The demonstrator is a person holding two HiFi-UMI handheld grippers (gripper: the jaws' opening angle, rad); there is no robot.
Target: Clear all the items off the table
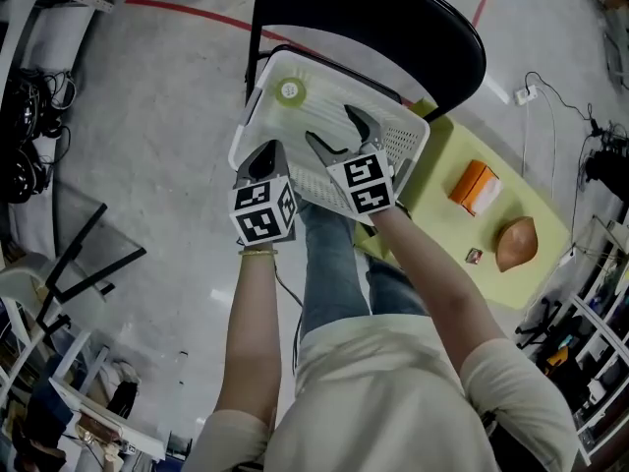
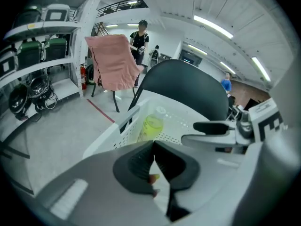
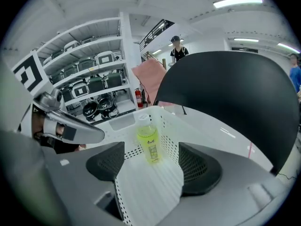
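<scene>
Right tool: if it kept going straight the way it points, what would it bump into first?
Probably the white basket's floor, just before the yellow-green bottle standing at its far end. Depth is unclear, so it might be the bottle itself.

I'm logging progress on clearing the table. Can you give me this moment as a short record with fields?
basket: white basket on a black chair
in basket: one bottle of yellow-green drink, upright in a corner
left gripper: jaws together, at the basket's near edge
right gripper: jaws apart, nothing between them, above the basket
table: yellow-green, to the person's right
left on table: orange box, brown rounded item, small item too small to identify
</scene>
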